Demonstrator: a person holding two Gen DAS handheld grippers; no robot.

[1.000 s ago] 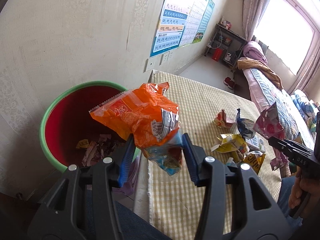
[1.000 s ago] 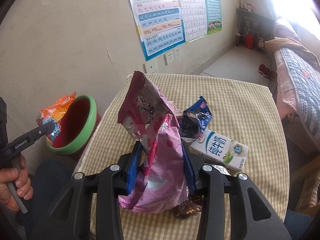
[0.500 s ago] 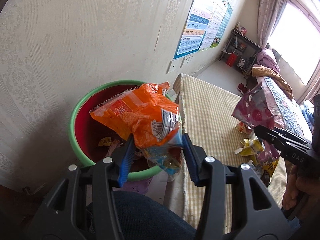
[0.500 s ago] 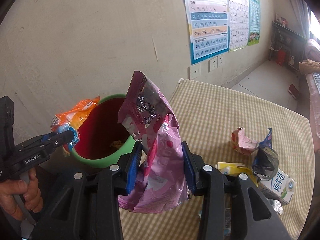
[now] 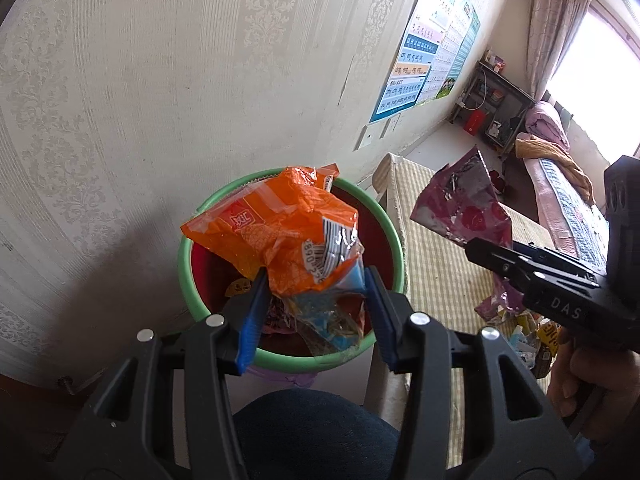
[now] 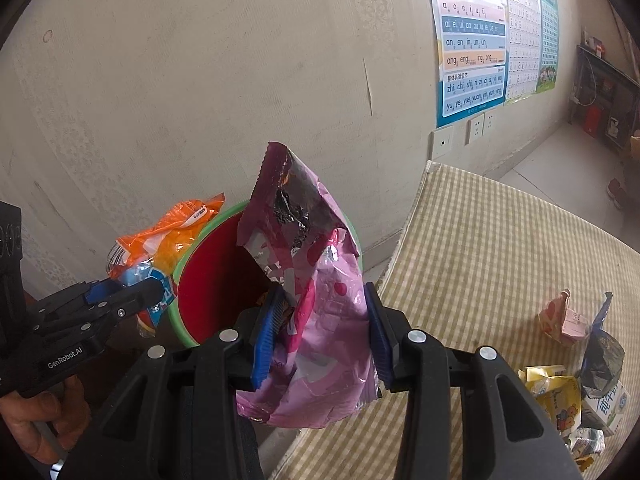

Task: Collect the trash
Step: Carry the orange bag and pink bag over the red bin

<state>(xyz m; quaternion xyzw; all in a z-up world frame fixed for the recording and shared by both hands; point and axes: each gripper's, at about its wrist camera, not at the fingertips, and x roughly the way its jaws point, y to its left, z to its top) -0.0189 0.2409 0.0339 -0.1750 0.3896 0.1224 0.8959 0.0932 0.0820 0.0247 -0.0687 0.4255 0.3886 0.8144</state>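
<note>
left gripper (image 5: 316, 300) pinches an orange snack wrapper (image 5: 276, 240) w/ a clear blue-print wrapper bunched under it, pads pressed on both sides, held right over the mouth of the green-rimmed red bin (image 5: 390, 236). right gripper (image 6: 320, 336) clamps a pink foil bag (image 6: 316, 320), pads tight on its crumpled middle, held near the bin rim on the table side, prob not yet over the opening. step in hand looks like the drop: left should spread its jaws while centred over the red inside, since the wrapper is light and wide and could catch on the rim or drift to the floor by the wall; lower a bit first. right needs to go further over the bin before letting go, and stay apart from the left gripper so they don't bump. bin already has some scraps at the bottom, purple liner or bag peeking below it, can't tell which. table (image 6: 500, 248) has a yellow-check cloth, its edge just beside the bin; more trash left on it at far right: a milk carton (image 6: 612, 400), a yellow pack (image 6: 556, 396), a dark foil wrapper (image 6: 602, 352), a small pink wrapper (image 6: 560, 316). room: patterned wallpaper, pinyin posters (image 6: 474, 48), wall sockets, a bed and bright window in the left wrist view.
</note>
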